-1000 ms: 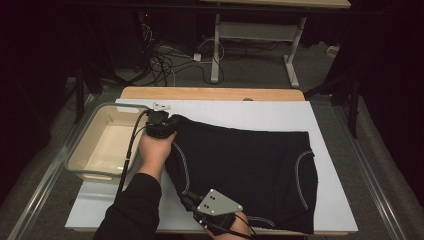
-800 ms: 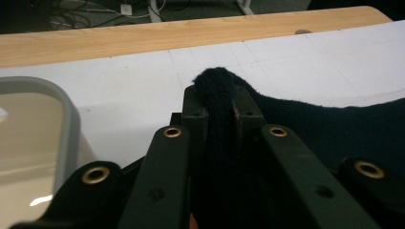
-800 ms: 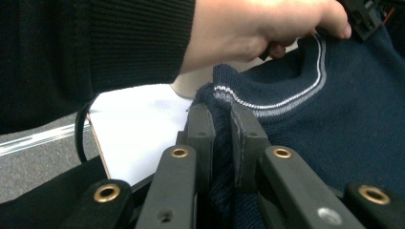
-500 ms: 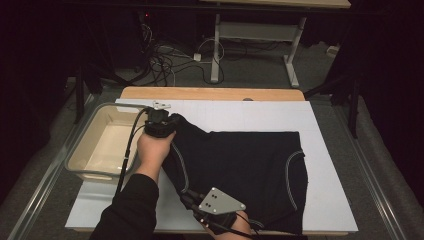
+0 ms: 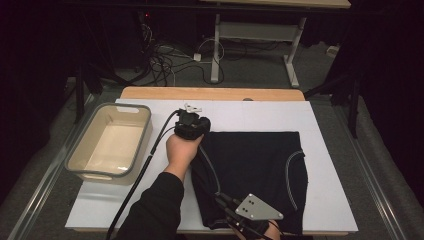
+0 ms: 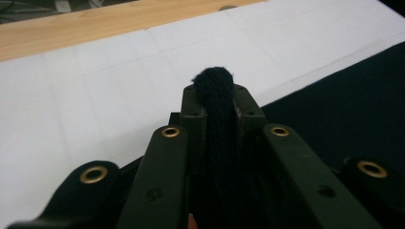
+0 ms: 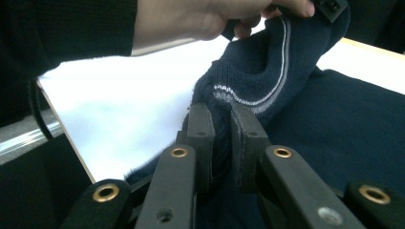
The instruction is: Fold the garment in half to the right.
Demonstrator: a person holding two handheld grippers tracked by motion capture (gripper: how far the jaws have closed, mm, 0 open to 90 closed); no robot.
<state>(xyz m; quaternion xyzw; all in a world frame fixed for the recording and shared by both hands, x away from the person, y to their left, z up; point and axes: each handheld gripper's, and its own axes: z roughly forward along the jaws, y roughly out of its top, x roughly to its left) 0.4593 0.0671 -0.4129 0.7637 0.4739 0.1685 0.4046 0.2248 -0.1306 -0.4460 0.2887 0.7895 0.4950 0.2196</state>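
Observation:
A dark navy knit garment (image 5: pixel 260 170) with a thin pale stripe lies spread on the white board (image 5: pixel 325 130). My left gripper (image 5: pixel 192 124) is at the garment's far left corner, shut on a fold of the knit (image 6: pixel 217 90) that stands up between its pads. My right gripper (image 5: pixel 225 202) is at the near left edge, under its grey plate (image 5: pixel 257 211), shut on the striped hem (image 7: pixel 248 102). In the right gripper view the left hand (image 7: pixel 191 19) lifts the cloth beyond my right gripper (image 7: pixel 220 129). The flat part of the garment (image 6: pixel 353 109) lies to the right of my left gripper (image 6: pixel 217 107).
A beige plastic tub (image 5: pixel 80 155) sits at the board's left edge. A wooden strip (image 5: pixel 215 93) runs along the far side. Cables (image 5: pixel 170 55) and table legs (image 5: pixel 290 60) are on the floor beyond. Bare board lies left of and beyond the garment.
Both grippers have moved to the right with the garment's left edge, so the cloth now covers less of the board on the left.

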